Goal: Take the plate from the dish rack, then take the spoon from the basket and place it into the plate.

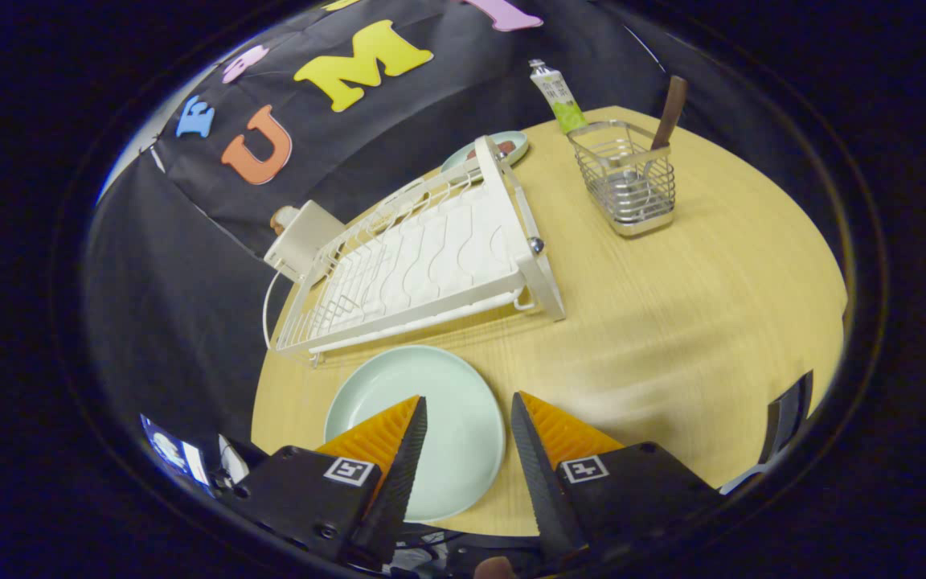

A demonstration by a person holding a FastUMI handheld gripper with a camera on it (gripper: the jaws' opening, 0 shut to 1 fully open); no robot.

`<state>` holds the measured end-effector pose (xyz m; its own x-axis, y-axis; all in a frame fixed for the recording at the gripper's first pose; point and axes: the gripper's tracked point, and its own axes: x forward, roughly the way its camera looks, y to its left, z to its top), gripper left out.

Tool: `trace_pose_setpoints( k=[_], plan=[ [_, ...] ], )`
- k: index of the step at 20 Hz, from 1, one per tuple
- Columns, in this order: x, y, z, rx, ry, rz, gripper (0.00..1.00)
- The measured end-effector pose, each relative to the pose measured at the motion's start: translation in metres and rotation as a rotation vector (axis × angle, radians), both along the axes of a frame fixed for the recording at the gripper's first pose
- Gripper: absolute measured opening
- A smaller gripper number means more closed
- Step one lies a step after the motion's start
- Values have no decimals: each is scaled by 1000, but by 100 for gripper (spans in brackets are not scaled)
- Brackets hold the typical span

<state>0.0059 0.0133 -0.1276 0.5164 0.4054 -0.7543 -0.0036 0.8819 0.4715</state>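
You work over a round, pale wood-grain table [672,322] backed by the booth's black cloth wall. Count: one pale green plate [431,402] lying flat on the table, one white dish rack [423,257] just beyond it, one wire basket [628,181] well apart to the right. One spoon [669,108] stands in the basket, brown handle up. Behind the rack sits a second small dish [503,145]; a tube [559,96] stands behind the basket. Your gripper [467,410] hangs over the plate, fingers spread, holding nothing. The path to the basket is bare tabletop.
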Motion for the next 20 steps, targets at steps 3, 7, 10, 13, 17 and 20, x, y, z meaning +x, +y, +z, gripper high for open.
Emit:
trace_pose_setpoints(
  k=[3, 7, 10, 13, 17, 20],
  plan=[
    [5, -26, 20, -107, -166, 1, 79],
    [20, -83, 61, -330, -456, -54, 94],
    [23, -119, 90, -469, -632, -108, 96],
    [30, -139, 92, -474, -683, -152, 99],
    [55, -167, 81, -471, -680, -203, 99],
    [81, -187, 72, -473, -670, -227, 99]
  ],
)
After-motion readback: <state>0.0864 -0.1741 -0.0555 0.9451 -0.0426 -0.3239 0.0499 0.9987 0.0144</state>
